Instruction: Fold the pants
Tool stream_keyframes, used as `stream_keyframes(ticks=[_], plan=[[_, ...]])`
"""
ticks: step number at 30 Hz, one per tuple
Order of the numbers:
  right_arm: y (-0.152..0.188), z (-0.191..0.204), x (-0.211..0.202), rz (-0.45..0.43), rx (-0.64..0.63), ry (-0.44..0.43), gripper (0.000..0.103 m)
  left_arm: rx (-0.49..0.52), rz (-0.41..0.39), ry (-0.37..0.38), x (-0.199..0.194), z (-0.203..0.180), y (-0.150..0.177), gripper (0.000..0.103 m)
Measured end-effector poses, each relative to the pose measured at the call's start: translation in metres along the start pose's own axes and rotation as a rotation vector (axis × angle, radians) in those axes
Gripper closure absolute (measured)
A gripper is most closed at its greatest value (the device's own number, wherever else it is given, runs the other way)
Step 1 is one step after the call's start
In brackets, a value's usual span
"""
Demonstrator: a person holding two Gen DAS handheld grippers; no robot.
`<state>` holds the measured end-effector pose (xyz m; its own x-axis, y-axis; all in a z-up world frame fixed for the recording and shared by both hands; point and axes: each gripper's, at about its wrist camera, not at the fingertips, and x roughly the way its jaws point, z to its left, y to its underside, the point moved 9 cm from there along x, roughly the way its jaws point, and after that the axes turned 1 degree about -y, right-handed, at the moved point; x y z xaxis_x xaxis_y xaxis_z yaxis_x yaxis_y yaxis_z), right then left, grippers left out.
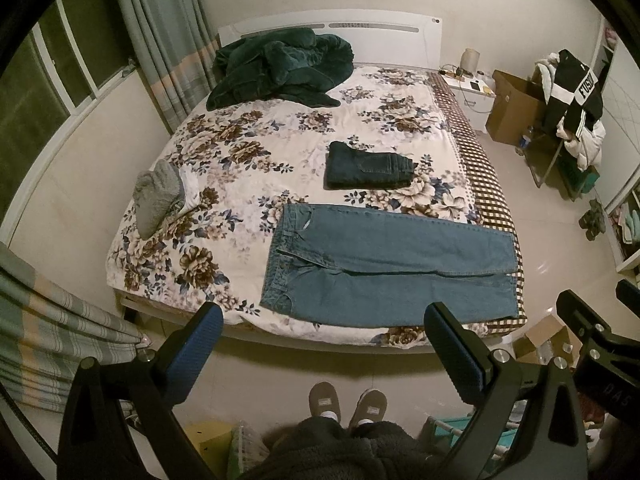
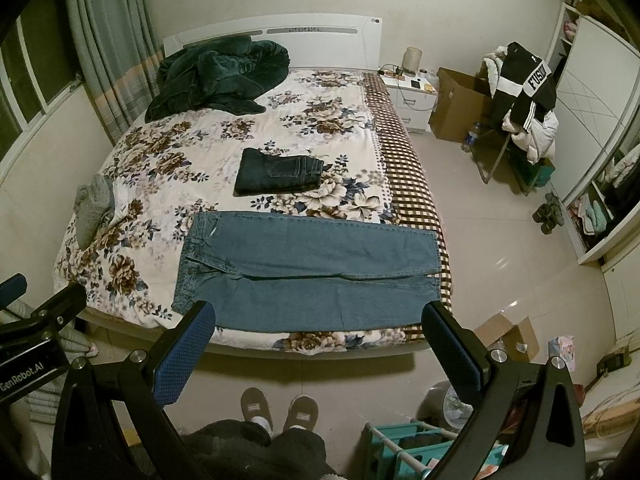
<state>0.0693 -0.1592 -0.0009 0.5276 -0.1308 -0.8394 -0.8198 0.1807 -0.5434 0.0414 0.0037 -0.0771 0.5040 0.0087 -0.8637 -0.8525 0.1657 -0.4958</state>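
Two grippers hang in front of you, above the floor short of the bed's near edge: your left gripper (image 1: 324,344) and right gripper (image 2: 320,340) both have their fingers spread wide apart, holding nothing. Beyond them the light blue jeans (image 1: 384,264) lie flat along the bed's (image 1: 160,184) near edge, waistband left, hems at the near right corner. Folded dark pants (image 1: 366,166) sit toward the middle. Your slippers (image 2: 280,406) show below; your legs are cut off.

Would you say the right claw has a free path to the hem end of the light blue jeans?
Probably yes: the right claw is open above the bed's near edge, and nothing lies on the light blue jeans.
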Motion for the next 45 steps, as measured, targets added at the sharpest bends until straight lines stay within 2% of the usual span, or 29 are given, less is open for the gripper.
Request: stream_keyframes(ticks=[9,19,23,26,33,39,45], plan=[[0.0,-0.001,0.0,0.0,0.0,-0.002,0.0,-0.003,0.001,0.0,-0.002,0.001,-0.001,0.0],[0.001,0.02,-0.013,0.018,-0.011,-0.02,0.0,-0.007,0.002,-0.006,-0.001,0.009,0.001,0.0],[0.001,0.004,0.005,0.026,-0.006,-0.024,0.0,-0.025,-0.028,-0.027,-0.004,0.006,-0.002,0.0],[-0.002,-0.004,0.019,0.026,0.003,-0.015,0.0,-0.041,-0.049,-0.067,0.013,0.005,-0.014,0.0],[-0.018,-0.038,0.081,0.028,0.026,0.026,0.0,-0.077,-0.047,-0.155,0.07,0.004,-0.042,0.0],[-0.043,-0.067,0.164,0.074,0.076,0.072,0.0,-0.073,0.037,-0.188,0.141,-0.001,-0.065,0.0],[-0.077,-0.093,0.269,0.147,0.169,0.081,0.0,-0.068,0.17,-0.2,0.241,-0.008,-0.1,0.0]])
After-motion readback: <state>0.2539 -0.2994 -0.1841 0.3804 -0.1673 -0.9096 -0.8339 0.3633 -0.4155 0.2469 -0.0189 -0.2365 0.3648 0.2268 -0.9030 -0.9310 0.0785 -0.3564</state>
